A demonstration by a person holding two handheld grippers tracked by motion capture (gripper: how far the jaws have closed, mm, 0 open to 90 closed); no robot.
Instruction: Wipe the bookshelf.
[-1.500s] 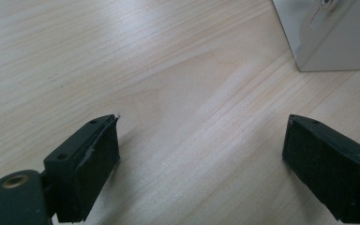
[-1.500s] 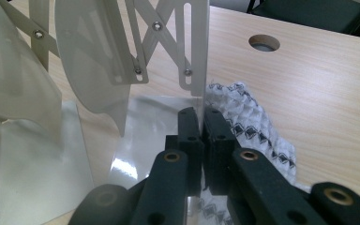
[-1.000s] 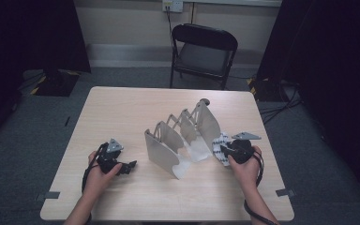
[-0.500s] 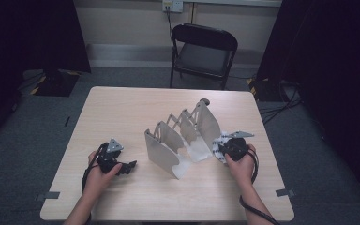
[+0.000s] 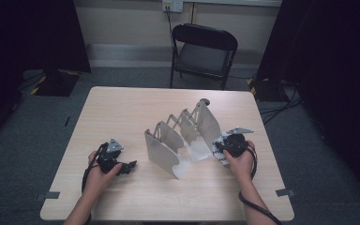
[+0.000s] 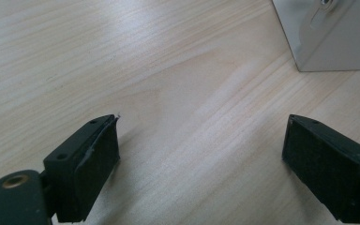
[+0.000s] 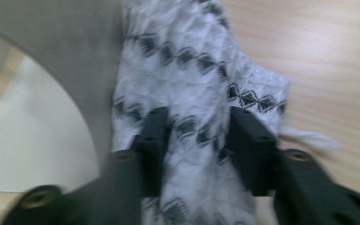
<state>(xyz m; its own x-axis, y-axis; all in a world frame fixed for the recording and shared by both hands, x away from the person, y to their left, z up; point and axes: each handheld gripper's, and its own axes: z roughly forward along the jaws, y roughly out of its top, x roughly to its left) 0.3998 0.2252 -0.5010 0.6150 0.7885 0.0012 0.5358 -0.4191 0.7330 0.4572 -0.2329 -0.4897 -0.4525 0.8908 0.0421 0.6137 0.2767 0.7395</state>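
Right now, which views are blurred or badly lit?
Right gripper view: motion-blurred, the patterned cloth and the right gripper both smeared. Left gripper view: table grain sharp, a soft glare band across it, left gripper crisp. High view: dim overall, room edges nearly black; the metal rack readable.

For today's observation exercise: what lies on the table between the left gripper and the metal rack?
Nothing: in the high view, only bare table separates the left gripper from the metal rack. The left gripper view agrees.
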